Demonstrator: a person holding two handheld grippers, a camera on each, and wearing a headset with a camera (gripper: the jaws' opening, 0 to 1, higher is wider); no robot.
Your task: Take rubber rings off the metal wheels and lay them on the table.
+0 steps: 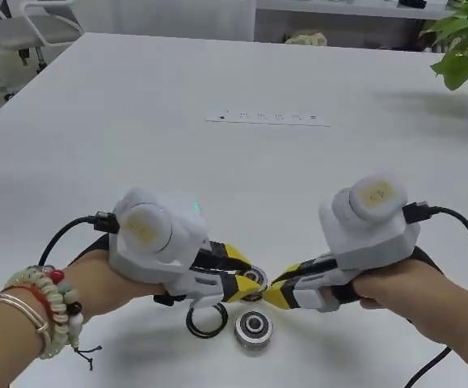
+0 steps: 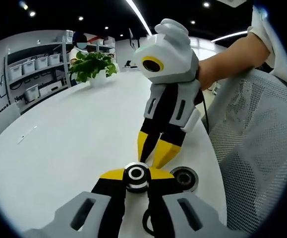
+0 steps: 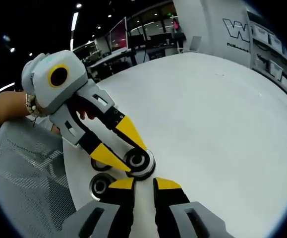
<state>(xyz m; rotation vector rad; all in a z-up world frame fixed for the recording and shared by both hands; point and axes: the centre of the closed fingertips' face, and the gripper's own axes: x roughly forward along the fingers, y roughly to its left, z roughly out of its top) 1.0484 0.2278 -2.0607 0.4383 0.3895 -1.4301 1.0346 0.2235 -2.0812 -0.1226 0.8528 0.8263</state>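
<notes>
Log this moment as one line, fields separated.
left gripper: shut on metal wheel | right gripper: open, jaws near that wheel | rubber ring: loose on table | second wheel: on table beside ring

Bright, even overhead light fills the head view. The white table reads pale grey, lightest toward 12 o'clock, with soft, faint shadows at 6 o'clock and beside the plant at 2 o'clock. Focus holds across the table. Both gripper views bend strongly toward their edges, curving the table rim. Ceiling strip lights at 12 o'clock flare white against a dark ceiling. The metal wheel at 6 o'clock is crisp, with small bright glints.
</notes>
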